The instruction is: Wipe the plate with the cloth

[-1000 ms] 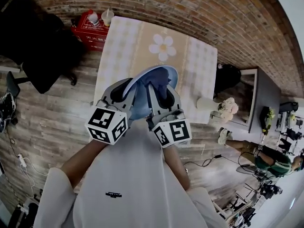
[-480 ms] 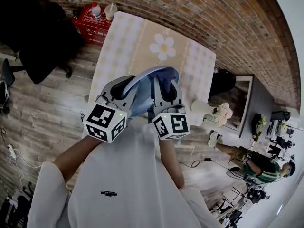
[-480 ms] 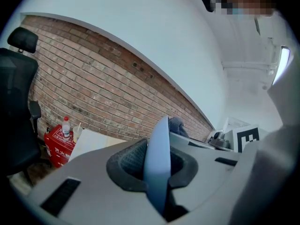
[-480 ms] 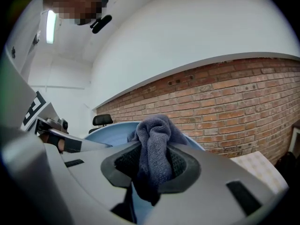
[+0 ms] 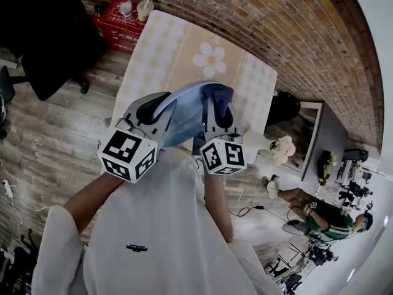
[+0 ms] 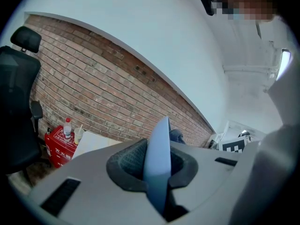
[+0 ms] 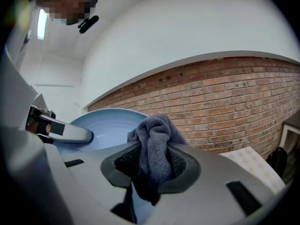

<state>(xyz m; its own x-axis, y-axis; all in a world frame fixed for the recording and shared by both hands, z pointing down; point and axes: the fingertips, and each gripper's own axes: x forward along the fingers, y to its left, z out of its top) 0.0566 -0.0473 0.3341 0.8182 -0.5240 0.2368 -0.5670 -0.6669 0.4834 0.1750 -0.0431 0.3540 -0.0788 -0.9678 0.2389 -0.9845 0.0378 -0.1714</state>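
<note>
Holding a blue plate (image 5: 184,110) and a grey cloth (image 7: 156,143) in the air above the near edge of the counter (image 5: 178,54).

Grips the plate by its rim in the left hand-held gripper (image 5: 162,109), jaws closed onto it, the plate edge-on between the pads. Pinches the bunched cloth in the right hand-held gripper (image 5: 216,108), jaws closed on the fabric, a fold poking past the tips just beside the plate's inner face; contact unclear. By the far left corner, a red box (image 5: 116,28) with a bottle on it.
</note>
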